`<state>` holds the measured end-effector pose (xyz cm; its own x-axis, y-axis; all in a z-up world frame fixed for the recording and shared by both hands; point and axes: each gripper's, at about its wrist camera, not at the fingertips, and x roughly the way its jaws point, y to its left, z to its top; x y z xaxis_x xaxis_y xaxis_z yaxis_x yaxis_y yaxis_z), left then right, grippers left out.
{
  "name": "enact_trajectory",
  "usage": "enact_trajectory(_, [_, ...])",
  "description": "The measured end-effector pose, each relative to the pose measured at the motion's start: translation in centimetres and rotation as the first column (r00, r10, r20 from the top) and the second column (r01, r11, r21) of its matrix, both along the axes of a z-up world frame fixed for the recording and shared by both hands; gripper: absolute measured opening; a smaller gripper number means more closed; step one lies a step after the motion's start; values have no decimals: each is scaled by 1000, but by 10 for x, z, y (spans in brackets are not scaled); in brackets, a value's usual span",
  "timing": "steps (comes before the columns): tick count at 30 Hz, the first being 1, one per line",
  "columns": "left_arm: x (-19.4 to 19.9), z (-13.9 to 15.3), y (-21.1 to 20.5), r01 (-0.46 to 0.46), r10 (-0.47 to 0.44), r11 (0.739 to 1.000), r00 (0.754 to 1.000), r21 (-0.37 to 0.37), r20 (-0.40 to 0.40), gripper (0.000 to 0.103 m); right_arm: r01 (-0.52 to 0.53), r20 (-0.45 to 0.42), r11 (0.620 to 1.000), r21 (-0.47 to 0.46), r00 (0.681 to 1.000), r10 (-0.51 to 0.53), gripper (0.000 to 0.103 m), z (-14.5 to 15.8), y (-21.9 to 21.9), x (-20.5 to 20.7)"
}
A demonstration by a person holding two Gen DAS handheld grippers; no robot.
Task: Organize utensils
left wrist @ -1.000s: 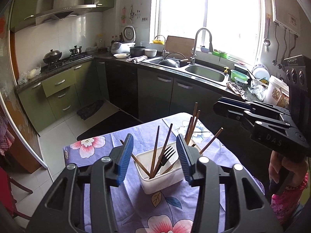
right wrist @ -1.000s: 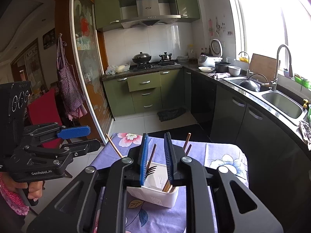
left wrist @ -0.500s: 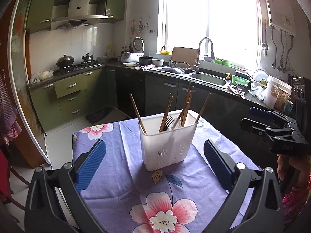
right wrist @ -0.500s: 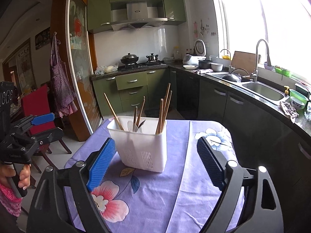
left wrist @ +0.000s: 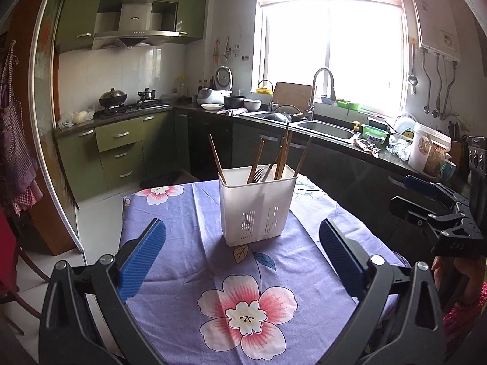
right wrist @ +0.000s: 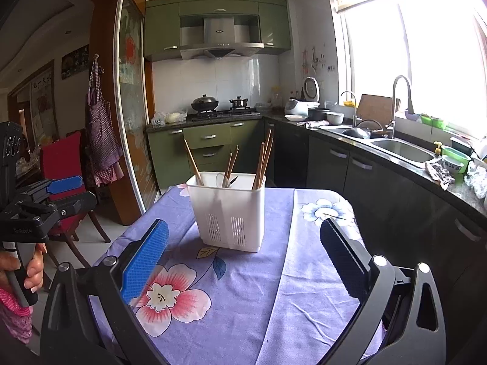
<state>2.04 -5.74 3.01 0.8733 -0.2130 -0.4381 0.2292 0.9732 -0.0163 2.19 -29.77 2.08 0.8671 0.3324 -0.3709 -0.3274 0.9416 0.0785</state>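
Note:
A white plastic utensil holder [left wrist: 257, 205] stands upright on the purple floral tablecloth [left wrist: 213, 261]; it also shows in the right wrist view [right wrist: 228, 213]. Several wooden chopsticks [left wrist: 283, 155] and a dark fork [left wrist: 258, 174] stick out of it. My left gripper [left wrist: 243, 258] is open wide and empty, low over the cloth in front of the holder. My right gripper [right wrist: 243, 258] is open wide and empty, also in front of the holder. Each gripper shows at the other view's edge: the right one [left wrist: 438, 210], the left one [right wrist: 45, 194].
The small table ends close behind the holder [right wrist: 304, 191]. Dark kitchen cabinets and a cluttered counter with a sink [left wrist: 328, 129] run along the right. A red chair [right wrist: 61, 164] stands left of the table. A stove with pots [left wrist: 127, 103] is at the back.
Both grippers pulled back from above the holder and came down low in front of it. Both opened wide; the right one had been nearly closed. The holder and its utensils stayed put.

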Motion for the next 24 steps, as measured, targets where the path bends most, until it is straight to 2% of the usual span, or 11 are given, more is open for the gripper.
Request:
enact_trajectory(6, [-19,12,-4,25,-25,999,999,-24,22,96,34,48,999,-22,998,-33,98,22,-4,-22])
enact_trajectory(9, [-22,12,-6,24,-24,999,1000,-26,5,96,32,45,999,-27,999,-31,98,20,-4,-28])
enact_trajectory(24, [-32,12,2,-21,22,998,1000,-53,20,96,36,36,999,-35,999,-35,98,15,1,-32])
